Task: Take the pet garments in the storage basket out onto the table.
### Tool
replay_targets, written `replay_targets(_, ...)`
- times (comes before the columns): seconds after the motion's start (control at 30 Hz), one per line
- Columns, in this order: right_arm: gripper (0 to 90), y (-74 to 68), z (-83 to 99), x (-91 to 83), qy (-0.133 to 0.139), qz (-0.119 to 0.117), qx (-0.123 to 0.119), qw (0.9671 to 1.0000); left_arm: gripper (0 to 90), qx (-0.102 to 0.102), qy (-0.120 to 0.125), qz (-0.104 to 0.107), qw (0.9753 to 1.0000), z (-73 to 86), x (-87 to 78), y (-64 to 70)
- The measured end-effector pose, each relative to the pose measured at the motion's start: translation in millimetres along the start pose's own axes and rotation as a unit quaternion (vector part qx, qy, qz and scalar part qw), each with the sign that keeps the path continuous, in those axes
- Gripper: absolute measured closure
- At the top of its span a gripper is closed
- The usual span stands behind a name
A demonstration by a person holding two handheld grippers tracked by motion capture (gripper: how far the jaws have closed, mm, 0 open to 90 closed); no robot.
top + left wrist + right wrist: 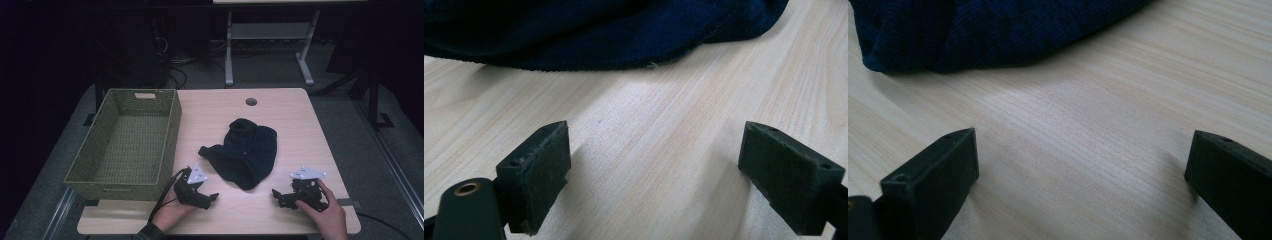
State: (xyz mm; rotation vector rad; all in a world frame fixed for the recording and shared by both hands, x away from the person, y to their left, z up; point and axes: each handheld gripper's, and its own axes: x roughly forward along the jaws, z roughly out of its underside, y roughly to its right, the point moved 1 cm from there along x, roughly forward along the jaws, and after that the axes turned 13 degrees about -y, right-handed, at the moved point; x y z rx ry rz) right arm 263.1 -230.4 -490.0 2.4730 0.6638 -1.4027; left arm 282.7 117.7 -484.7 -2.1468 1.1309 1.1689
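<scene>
Nearest of all, the left gripper (212, 198) and the right gripper (276, 194) were seen resting low on the light wooden table (300, 130), each held in one of the person's hands at the near edge. Both were kept with their jaws spread wide and nothing between them: in the left gripper view (656, 175) bare wood grain was framed between the two black pads (536, 170), and the same was shown in the right gripper view (1083, 185). The tips were turned inward, toward one another and toward what lay between and beyond them, which was judged to be a readiness for a two-sided pick-up.

Just ahead of both sets of tongs, a dark navy knitted garment (246, 150) was left crumpled on the table, apart from either gripper. Its hem (624, 55) was seen close in front of the left tongs, and a rounded fold (913, 50) was seen ahead and to the left of the right tongs. Whether it was a beanie or a small jumper could not be told. No contact had yet been made, so the work was judged to be at its very start.

Farther off, beyond and outward of the left gripper, an empty green woven basket (172, 127) was placed with its open top upward and its long side beside the garment; it was probably meant as the destination, set within one short carry. Past the garment, a round cable hole (251, 102) was cut near the table's far edge.
</scene>
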Motion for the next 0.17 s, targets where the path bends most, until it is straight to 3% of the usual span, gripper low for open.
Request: replay_targets(0.17, 0.4, 0.0, 0.0, 0.1, 0.000, 0.000, 0.000, 1.0000, 12.7, -0.003, 0.000, -0.002, 1.0000, 0.5, -0.4, 0.3)
